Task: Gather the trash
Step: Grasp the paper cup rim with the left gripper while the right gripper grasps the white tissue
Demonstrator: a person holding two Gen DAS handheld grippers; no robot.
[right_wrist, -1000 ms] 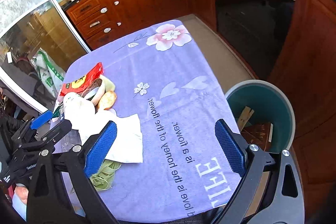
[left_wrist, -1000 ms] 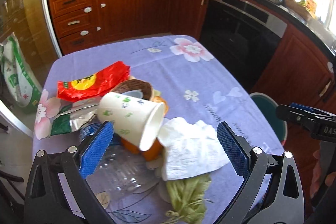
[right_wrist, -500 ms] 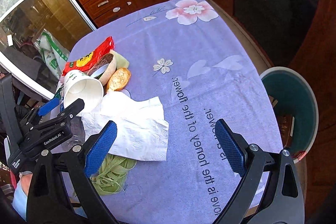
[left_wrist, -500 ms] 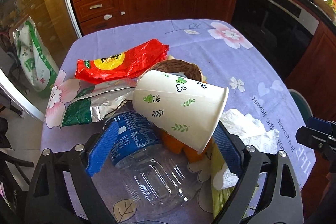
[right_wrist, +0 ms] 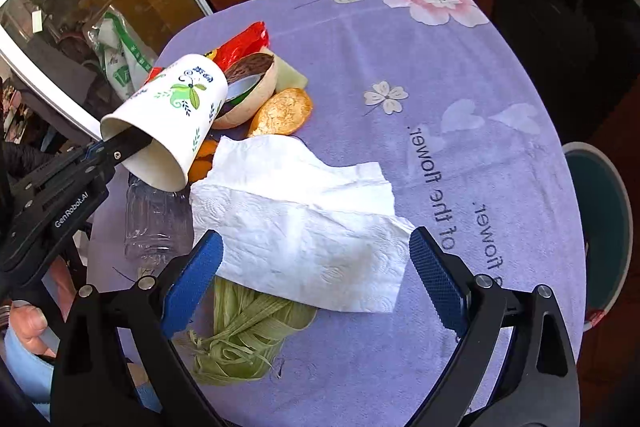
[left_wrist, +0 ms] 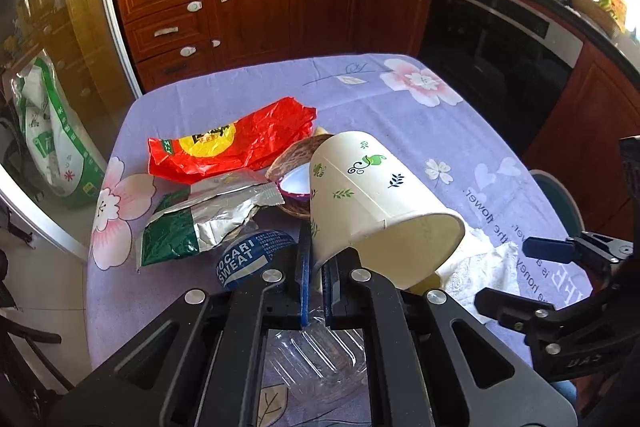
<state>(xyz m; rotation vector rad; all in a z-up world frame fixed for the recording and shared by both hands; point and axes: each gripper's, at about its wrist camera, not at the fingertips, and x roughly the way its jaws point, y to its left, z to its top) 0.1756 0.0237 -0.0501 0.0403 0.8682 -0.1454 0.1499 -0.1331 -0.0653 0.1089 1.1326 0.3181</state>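
Observation:
A white paper cup [left_wrist: 372,195] with green leaf prints lies tilted over the trash pile, mouth toward me. My left gripper [left_wrist: 316,259] is closing tight on its rim wall, one finger inside the cup [right_wrist: 172,107] and one outside. My right gripper [right_wrist: 316,255] is open just above a white tissue [right_wrist: 304,223], a pad at each of its near corners. Under the cup lies a clear plastic bottle [left_wrist: 312,359] with a blue label. Green husks [right_wrist: 248,331] stick out beneath the tissue.
A red wrapper [left_wrist: 232,143], a silver-green wrapper [left_wrist: 200,219], a coconut shell [right_wrist: 256,83] and a piece of bread [right_wrist: 284,111] crowd the left of the purple tablecloth [right_wrist: 420,67]. A teal bin [right_wrist: 600,227] stands beside the table's right edge.
My left gripper went from wide open around the cup to shut on its rim. My right gripper moved left and down, from over the bare cloth to over the tissue.

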